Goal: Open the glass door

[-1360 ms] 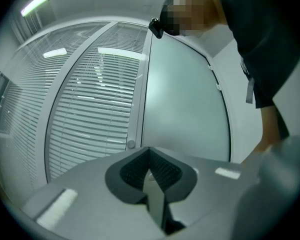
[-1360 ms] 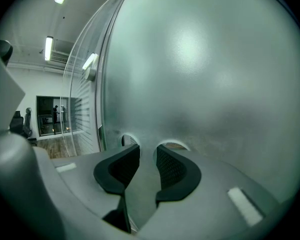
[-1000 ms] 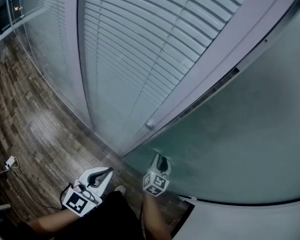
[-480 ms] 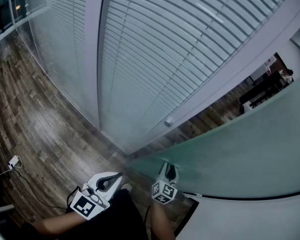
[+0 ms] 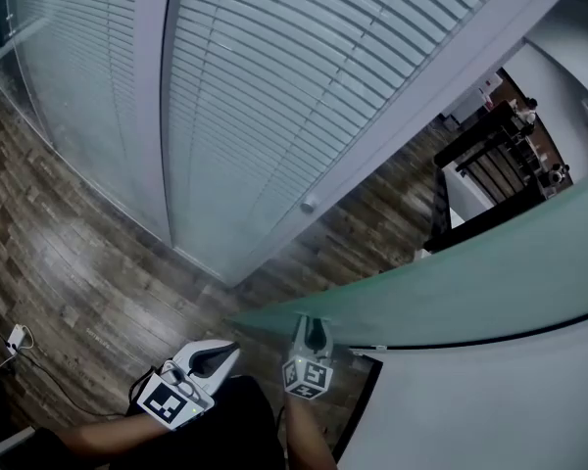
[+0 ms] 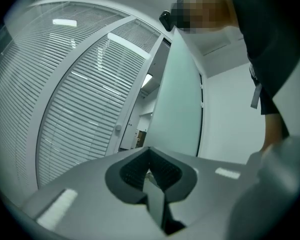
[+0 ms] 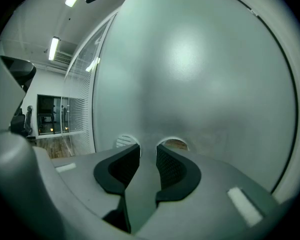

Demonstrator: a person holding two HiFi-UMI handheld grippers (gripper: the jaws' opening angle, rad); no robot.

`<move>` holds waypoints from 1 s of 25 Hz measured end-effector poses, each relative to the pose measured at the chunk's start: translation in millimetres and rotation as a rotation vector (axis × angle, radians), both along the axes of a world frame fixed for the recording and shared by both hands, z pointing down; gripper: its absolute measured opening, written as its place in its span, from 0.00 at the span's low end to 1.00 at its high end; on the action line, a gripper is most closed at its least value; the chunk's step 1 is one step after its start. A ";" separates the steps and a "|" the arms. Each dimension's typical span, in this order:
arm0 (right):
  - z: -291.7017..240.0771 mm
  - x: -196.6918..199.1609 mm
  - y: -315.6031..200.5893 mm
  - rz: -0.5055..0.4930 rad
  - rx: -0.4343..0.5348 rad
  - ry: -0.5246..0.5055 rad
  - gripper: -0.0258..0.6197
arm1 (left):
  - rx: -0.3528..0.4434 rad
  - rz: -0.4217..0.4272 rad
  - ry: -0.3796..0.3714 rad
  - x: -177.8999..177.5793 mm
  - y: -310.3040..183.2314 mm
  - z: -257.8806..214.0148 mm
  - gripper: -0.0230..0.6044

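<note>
Since a second ago the glass door has swung well clear of its frame. Then its frosted pane lay almost against the frame. Now a wide gap stands beyond the right jaws, with floorboards and dark furniture showing through it.

Biggest thing I see is the wall of slatted blinds, ahead of both pairs of jaws and running off to the left of the left ones. Next comes the door itself, a frosted greenish pane directly ahead of the right jaws and stretching away to their right. In the right gripper view it fills nearly everything ahead. Wood floor spreads below and to the left of the left jaws. A plain white wall sits to the right of the right jaws, nearer me than the door.

On my right gripper the jaws stand partly apart, clamped on a narrow grey-green strip of the door that fills the gap between the pads. Handle or edge, I cannot tell. Two round clear patches sit in the frosting just past the jaw tips, one on each side. On my left gripper the jaws are pressed together with nothing between them. It is held beside the right one, apart from the door.

A small round knob sits on the frame ahead of the right jaws. A white plug with its cable lies on the floor far left of the left jaws.
</note>
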State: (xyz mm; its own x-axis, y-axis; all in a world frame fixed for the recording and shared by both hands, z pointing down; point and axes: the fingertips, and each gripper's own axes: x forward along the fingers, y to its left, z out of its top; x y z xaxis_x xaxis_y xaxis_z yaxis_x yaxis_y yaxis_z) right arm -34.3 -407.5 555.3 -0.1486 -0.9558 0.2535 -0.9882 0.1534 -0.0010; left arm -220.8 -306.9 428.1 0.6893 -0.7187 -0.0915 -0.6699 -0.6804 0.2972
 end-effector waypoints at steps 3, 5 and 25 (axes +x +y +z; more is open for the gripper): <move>2.6 1.7 13.7 -0.022 -0.003 -0.006 0.21 | 0.037 0.012 -0.003 13.0 5.5 -7.6 0.04; 4.4 2.9 26.3 -0.039 0.005 -0.009 0.20 | 0.065 0.006 -0.004 18.5 13.8 -11.8 0.04; 32.4 -8.0 150.1 -0.122 0.040 -0.027 0.20 | 0.046 -0.044 -0.014 26.3 154.6 33.1 0.04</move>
